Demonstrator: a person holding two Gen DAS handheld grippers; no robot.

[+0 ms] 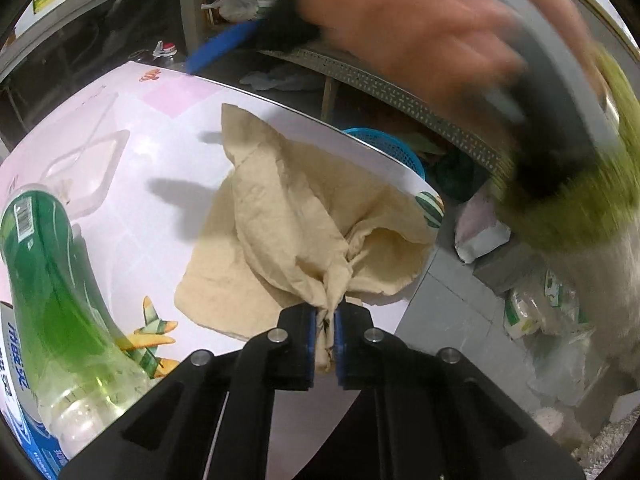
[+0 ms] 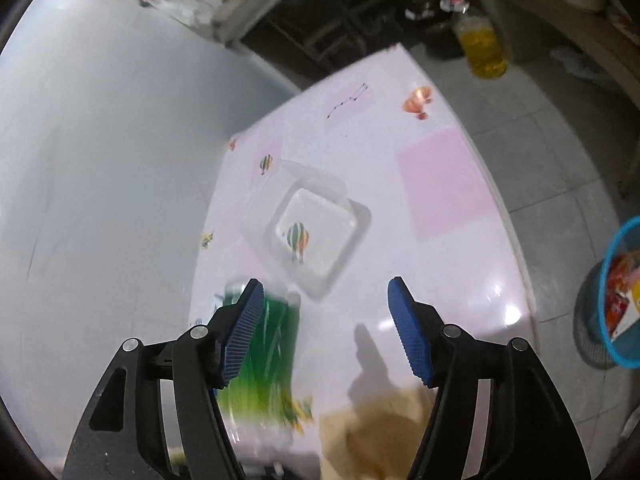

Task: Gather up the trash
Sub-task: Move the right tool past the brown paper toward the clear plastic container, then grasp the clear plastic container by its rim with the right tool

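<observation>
A crumpled tan paper napkin lies on the pink patterned table, and my left gripper is shut on a pinched fold of it at the near edge. A green plastic bottle lies on its side at the left. A clear plastic clamshell box rests further back. In the right wrist view my right gripper hangs open above the table with nothing between its blue pads; the bottle shows blurred under its left finger and the napkin sits at the bottom.
A blue mesh bin holding wrappers stands on the floor beside the table; its rim peeks past the table edge. A person's hand with the other tool blurs across the upper right. A bottle of yellow oil stands on the floor.
</observation>
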